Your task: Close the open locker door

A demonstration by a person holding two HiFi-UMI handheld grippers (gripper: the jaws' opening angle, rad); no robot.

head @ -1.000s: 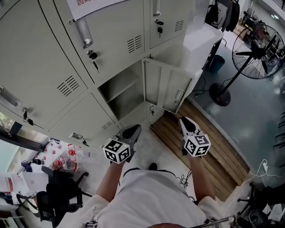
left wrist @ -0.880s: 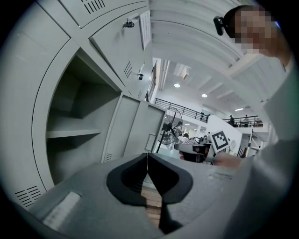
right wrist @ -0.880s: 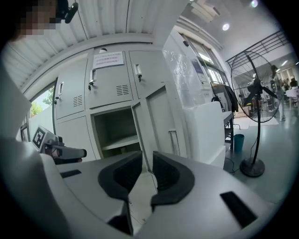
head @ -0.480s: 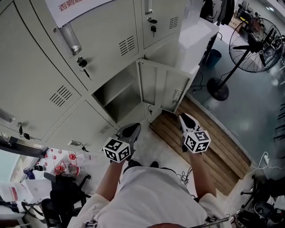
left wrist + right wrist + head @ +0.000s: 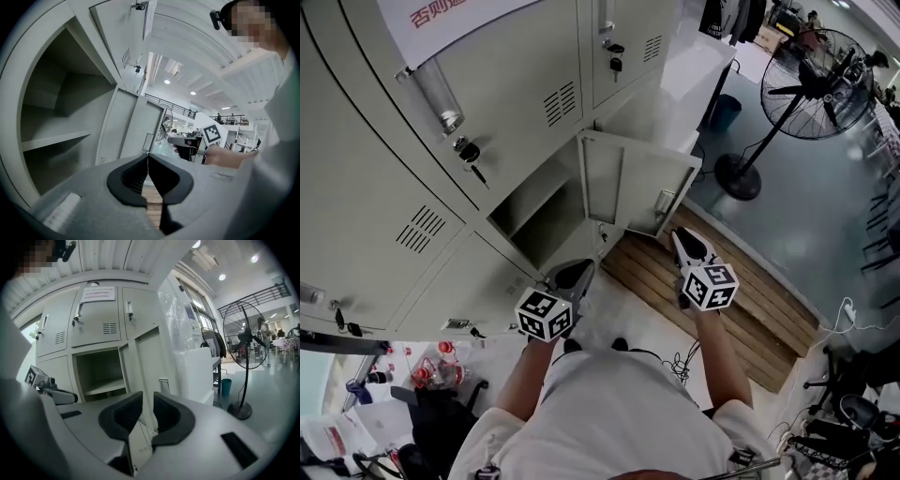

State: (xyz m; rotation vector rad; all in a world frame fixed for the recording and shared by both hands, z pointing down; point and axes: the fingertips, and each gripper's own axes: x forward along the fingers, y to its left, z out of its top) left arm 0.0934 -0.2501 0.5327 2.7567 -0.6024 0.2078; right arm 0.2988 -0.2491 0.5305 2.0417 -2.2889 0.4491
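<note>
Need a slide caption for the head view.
Person with left gripper and right gripper facing lockers, one door open; fan at right.

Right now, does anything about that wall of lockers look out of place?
Yes: one locker door stands swung out to the right, baring a compartment that looks empty apart from a shelf, while the neighbouring doors are shut. The left gripper and right gripper hang short of it, touching nothing.
</note>
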